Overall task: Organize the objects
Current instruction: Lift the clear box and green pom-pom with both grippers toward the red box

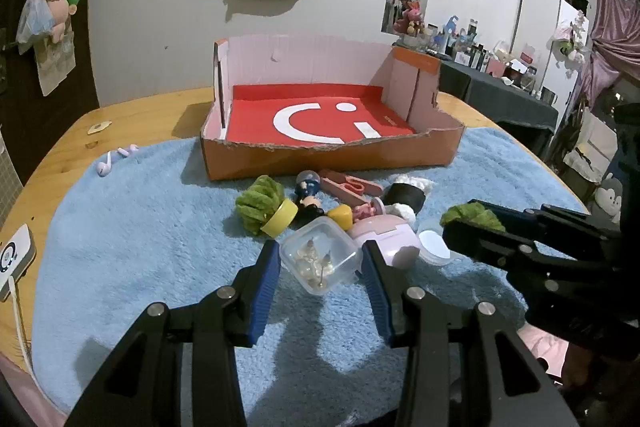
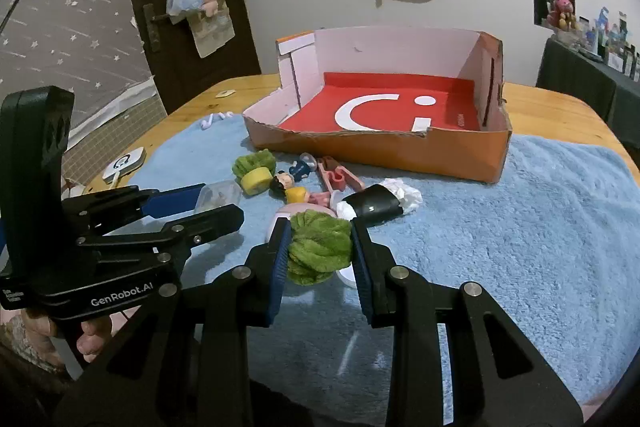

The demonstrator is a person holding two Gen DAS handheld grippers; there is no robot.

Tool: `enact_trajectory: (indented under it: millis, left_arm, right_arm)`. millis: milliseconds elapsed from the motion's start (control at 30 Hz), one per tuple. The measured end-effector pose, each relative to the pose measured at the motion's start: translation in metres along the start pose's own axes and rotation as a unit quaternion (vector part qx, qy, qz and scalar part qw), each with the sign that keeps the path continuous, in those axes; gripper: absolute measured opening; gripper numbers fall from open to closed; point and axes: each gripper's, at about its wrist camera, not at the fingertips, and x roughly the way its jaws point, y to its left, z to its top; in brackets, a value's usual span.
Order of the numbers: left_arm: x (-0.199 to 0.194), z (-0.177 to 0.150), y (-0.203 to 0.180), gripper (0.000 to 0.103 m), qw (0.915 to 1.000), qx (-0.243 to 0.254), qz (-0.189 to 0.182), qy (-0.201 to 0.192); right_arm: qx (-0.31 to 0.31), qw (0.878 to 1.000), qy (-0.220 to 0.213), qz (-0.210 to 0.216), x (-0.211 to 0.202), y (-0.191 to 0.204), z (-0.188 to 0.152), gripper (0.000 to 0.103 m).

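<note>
While both grippers are hanging just above the blue mat (image 1: 132, 251), each is already carrying something: the left gripper (image 1: 320, 263) is clamping a small clear plastic box (image 1: 319, 255) of pale beads between its blue pads, and the right gripper (image 2: 320, 251) is squeezing a green fluffy scrunchie (image 2: 318, 247) tightly between its own. Both loads appear to be clear of the mat, so the step in hand is, by my reading, the carry toward the box, the pick-up being done.

Just beyond the fingertips, the remaining clutter is lying in a loose heap: a second green scrunchie with a yellow cap (image 1: 266, 209), a small doll figure (image 1: 306, 195), a pink case (image 1: 386, 237) with a white lid (image 1: 436, 245) beside it, pink scissors (image 1: 348, 185) and a black roll with white tissue (image 1: 404, 197).

Farther on, the orange cardboard box (image 1: 332, 157) is standing open with nothing on its red floor. The next move is calling for a lift over the heap and over the torn, low front wall, then a release inside. That front edge is ragged and could be catching a low load, so height matters. The side and back walls are rising higher, so the front is the easy entry. The two grippers are sitting close together, and going in one at a time would be keeping them apart. The mat to the right is lying open for swinging wide.
</note>
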Motion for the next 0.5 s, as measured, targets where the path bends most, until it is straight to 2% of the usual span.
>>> enact_trajectory:
  millis: [500]
  left_arm:
    - [0.001,0.012,0.003,0.044,1.0,-0.004,0.001,-0.006]
  right_arm:
    - [0.021,1.0,0.003,0.001,0.005,-0.009,0.008,0.028]
